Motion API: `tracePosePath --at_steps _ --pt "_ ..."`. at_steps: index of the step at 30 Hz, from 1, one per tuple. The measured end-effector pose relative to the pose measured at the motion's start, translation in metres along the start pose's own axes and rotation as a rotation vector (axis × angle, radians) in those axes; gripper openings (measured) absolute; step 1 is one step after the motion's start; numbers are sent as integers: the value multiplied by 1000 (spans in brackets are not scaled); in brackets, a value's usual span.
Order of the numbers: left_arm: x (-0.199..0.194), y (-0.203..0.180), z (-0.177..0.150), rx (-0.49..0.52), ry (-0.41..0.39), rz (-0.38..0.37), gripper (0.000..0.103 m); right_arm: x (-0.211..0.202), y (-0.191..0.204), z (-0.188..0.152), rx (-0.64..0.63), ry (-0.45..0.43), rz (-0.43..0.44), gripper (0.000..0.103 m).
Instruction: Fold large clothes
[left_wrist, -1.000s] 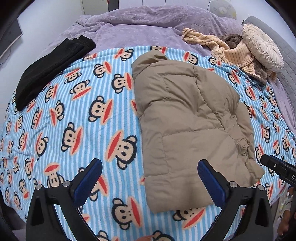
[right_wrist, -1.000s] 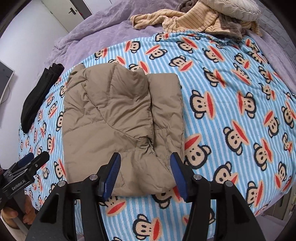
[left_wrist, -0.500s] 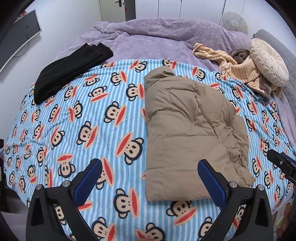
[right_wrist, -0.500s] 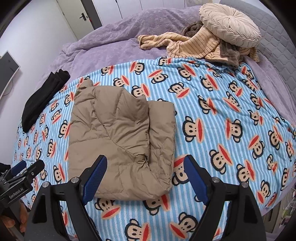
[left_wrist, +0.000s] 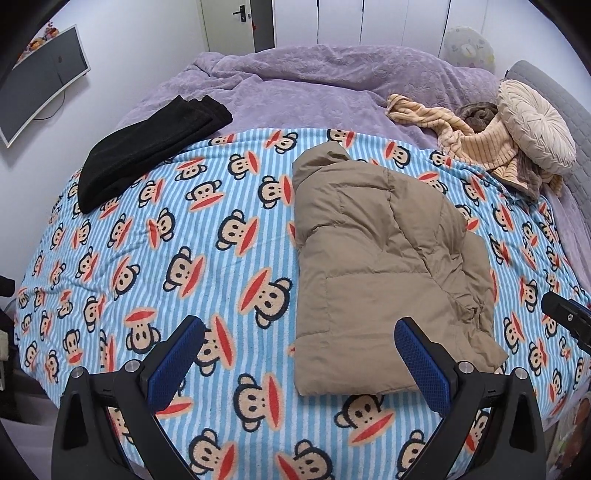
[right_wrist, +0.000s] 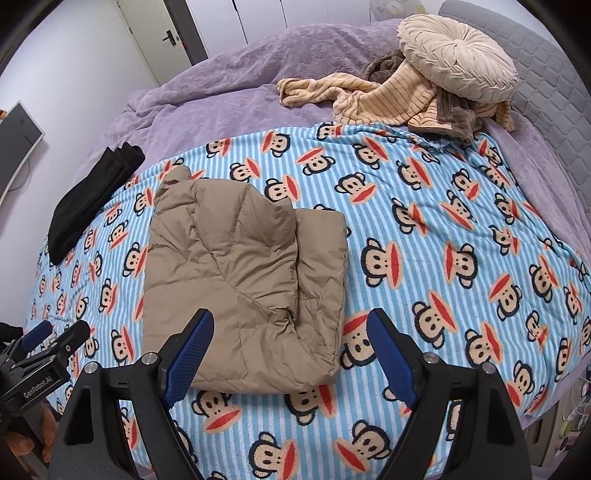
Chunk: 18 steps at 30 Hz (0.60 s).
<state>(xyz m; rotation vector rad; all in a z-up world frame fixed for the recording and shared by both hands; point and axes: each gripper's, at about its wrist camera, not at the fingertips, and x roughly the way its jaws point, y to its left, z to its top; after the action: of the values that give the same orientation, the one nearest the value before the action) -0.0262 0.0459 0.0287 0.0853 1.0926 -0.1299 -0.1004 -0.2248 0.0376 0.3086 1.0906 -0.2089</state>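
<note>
Folded tan jacket (left_wrist: 384, 266) just beyond both grippers' fingers (left_wrist: 421, 363) (right_wrist: 190, 352) — spread wide, empty

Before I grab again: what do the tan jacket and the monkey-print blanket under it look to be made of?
Tan jacket: looks like a padded, quilted puffer with a thin woven shell, likely nylon or polyester; stitched panels, puffy bulk, fine crinkles, slight sheen. Probably slippery.
Monkey-print blanket: looks like soft fleece or terry; matte, fuzzy nap, blurred print edges. Exact fibre cannot be told.
</note>
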Motion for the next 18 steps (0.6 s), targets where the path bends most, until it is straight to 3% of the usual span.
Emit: tracePosePath --at_steps 18 --pt "-6 3 1 -5 -9 3 103 -3 2 -3 -1 -3 0 87"
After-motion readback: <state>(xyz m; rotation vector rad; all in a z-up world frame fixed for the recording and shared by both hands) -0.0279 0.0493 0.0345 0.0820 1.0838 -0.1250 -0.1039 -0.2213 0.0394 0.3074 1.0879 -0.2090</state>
